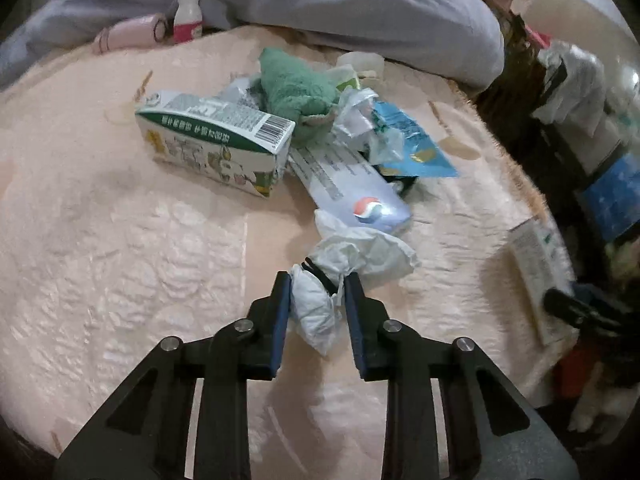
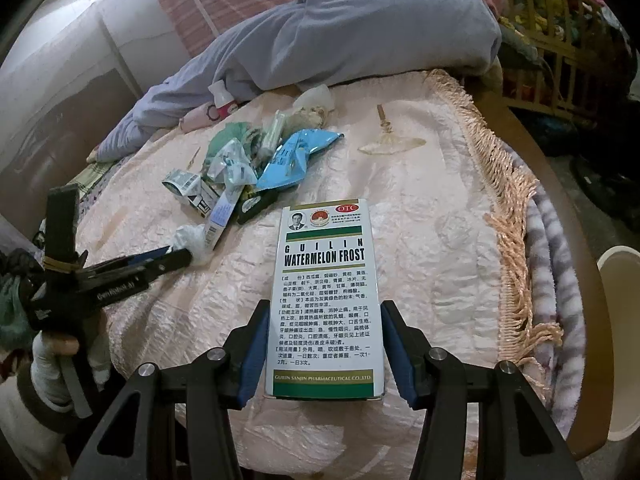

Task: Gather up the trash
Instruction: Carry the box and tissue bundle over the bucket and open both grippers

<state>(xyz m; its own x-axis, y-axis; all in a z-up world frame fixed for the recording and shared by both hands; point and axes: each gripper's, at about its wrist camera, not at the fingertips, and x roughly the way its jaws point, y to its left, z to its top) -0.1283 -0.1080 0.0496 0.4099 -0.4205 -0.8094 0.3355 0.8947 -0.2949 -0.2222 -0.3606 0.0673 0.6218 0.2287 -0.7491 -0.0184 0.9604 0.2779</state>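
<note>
Gripping a crumpled white tissue (image 1: 320, 304), the left gripper (image 1: 317, 280) has its jaws pressed against both sides of the wad just above the pale pink worktop cover (image 1: 120, 240); the right gripper (image 2: 323, 312) clamps a white-and-green medicine box (image 2: 326, 300) between its blue pads, jaws closed on its long sides; the rest of the trash lies heaped near the middle: a green-printed carton (image 1: 216, 140), a green cloth (image 1: 296, 88), a blue wrapper (image 1: 412, 140), a pale toothpaste box (image 1: 352, 188).
</note>
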